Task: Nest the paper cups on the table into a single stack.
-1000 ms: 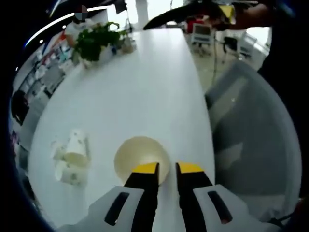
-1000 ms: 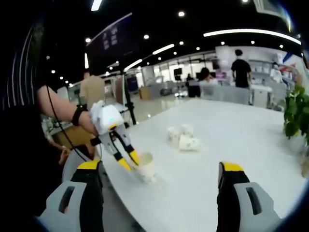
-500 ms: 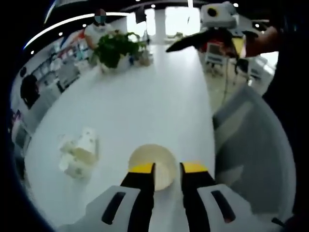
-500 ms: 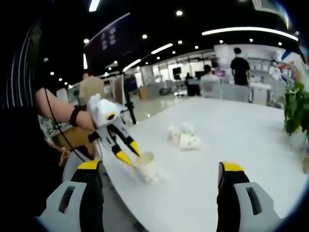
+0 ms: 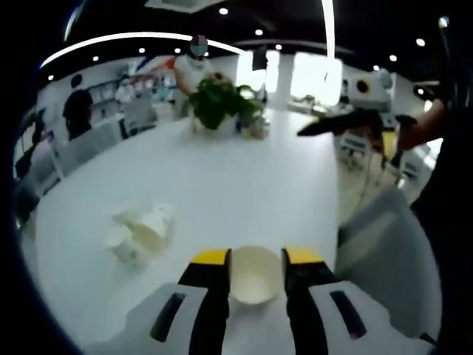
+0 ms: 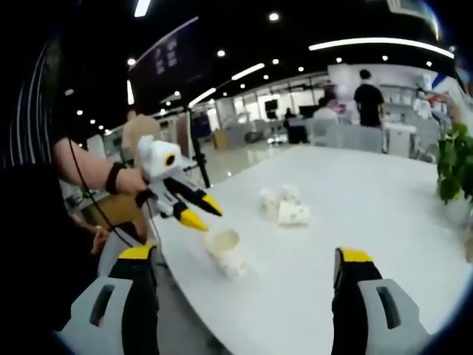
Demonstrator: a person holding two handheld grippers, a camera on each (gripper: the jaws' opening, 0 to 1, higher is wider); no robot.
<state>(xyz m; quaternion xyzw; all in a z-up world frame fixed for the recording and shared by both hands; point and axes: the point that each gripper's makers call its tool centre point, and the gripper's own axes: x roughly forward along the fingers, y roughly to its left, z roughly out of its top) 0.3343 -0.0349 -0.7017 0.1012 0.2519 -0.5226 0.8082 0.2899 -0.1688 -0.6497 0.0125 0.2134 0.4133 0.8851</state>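
Note:
A single white paper cup [image 6: 225, 251] stands upright near the table's edge. In the left gripper view the same cup [image 5: 253, 277] sits in line with the gap of my left gripper [image 5: 256, 257]. The right gripper view shows the left gripper [image 6: 201, 212] hovering just up and to the left of that cup, open and clear of it. Several more paper cups [image 6: 287, 208] lie in a loose cluster farther along the table, and they appear again as the cup cluster [image 5: 140, 233]. My right gripper [image 6: 245, 257] is open wide with nothing in it.
The long white table [image 5: 244, 177] carries a potted plant [image 5: 218, 103] at its far end. A grey chair [image 5: 384, 259] stands by the table's edge. The right gripper [image 5: 329, 127] hangs in the air over that side. People stand in the background.
My left gripper has opened and risen off the single cup, which stays on the table. The left view has tilted up. The right gripper has hardly moved.

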